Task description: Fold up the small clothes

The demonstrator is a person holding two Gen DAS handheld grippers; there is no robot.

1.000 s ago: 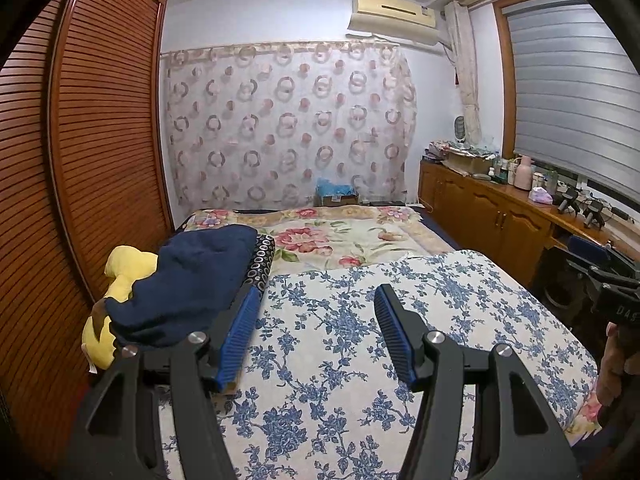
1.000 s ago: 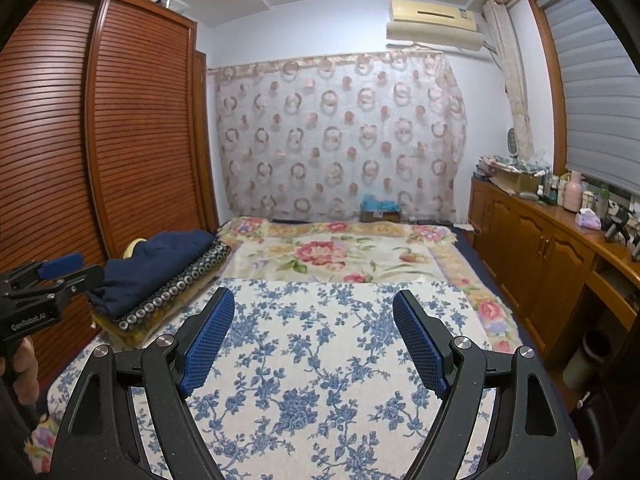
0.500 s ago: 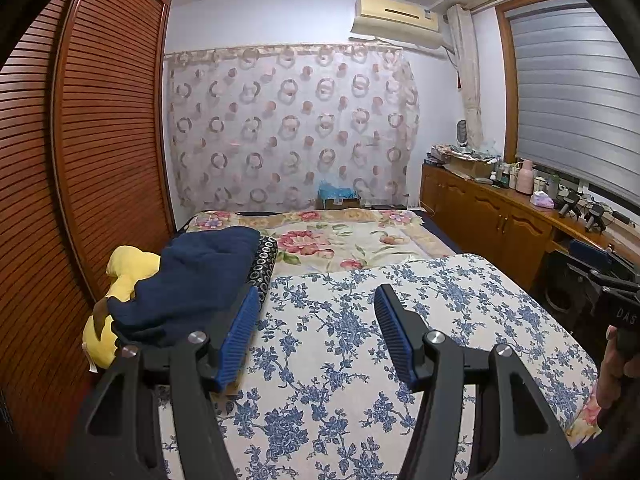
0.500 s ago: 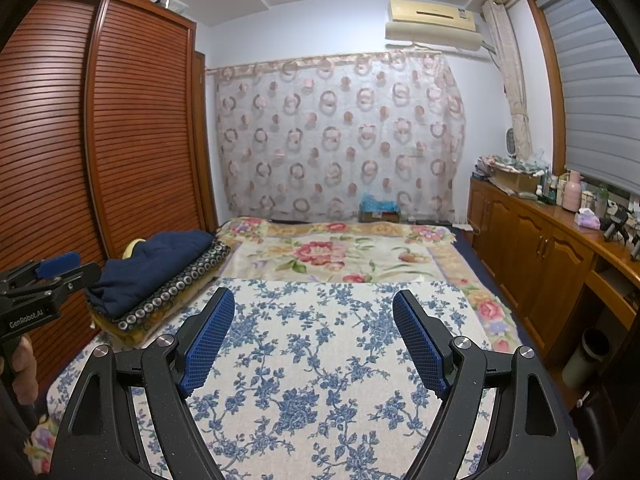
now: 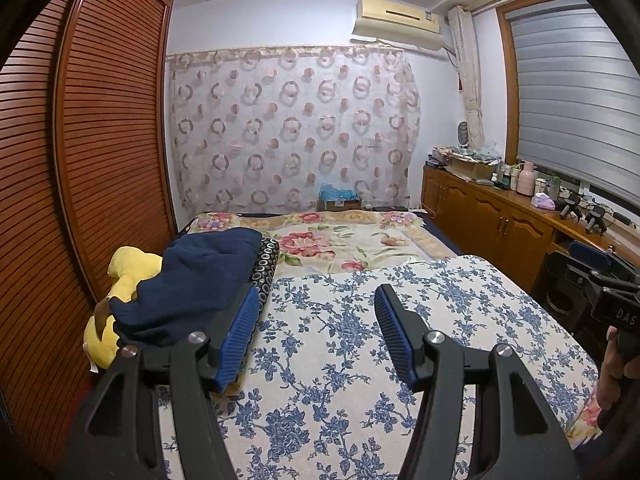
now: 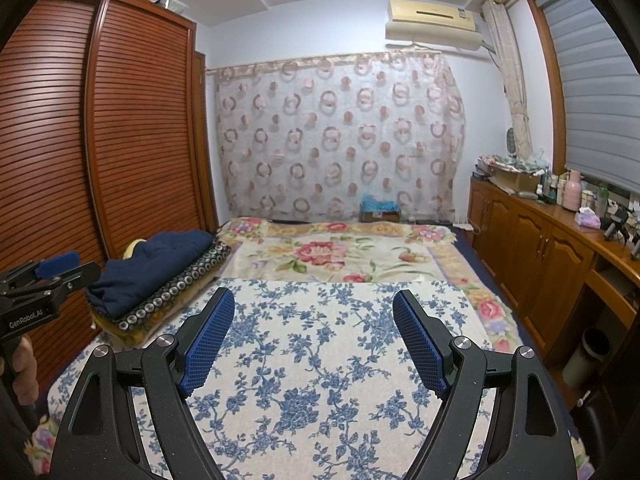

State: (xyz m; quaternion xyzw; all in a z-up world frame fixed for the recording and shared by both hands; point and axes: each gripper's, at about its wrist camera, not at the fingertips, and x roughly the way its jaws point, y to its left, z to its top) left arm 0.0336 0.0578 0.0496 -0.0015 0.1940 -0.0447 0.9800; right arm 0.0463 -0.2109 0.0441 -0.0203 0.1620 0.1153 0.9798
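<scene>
The left gripper [image 5: 316, 336] is a black, faintly speckled frame with triangular cut-outs in its two arms, round silver screws at the joints, and fingers [image 5: 240, 334] faced with ribbed blue pads. The right gripper [image 6: 310, 340] is built the same way, its blue pads [image 6: 420, 344] textured with a fine grid. Seen from the side, each tool carries a blue piece on top and white lettering on its black body, above a handle gripped by a hand [image 6: 22, 368].
</scene>
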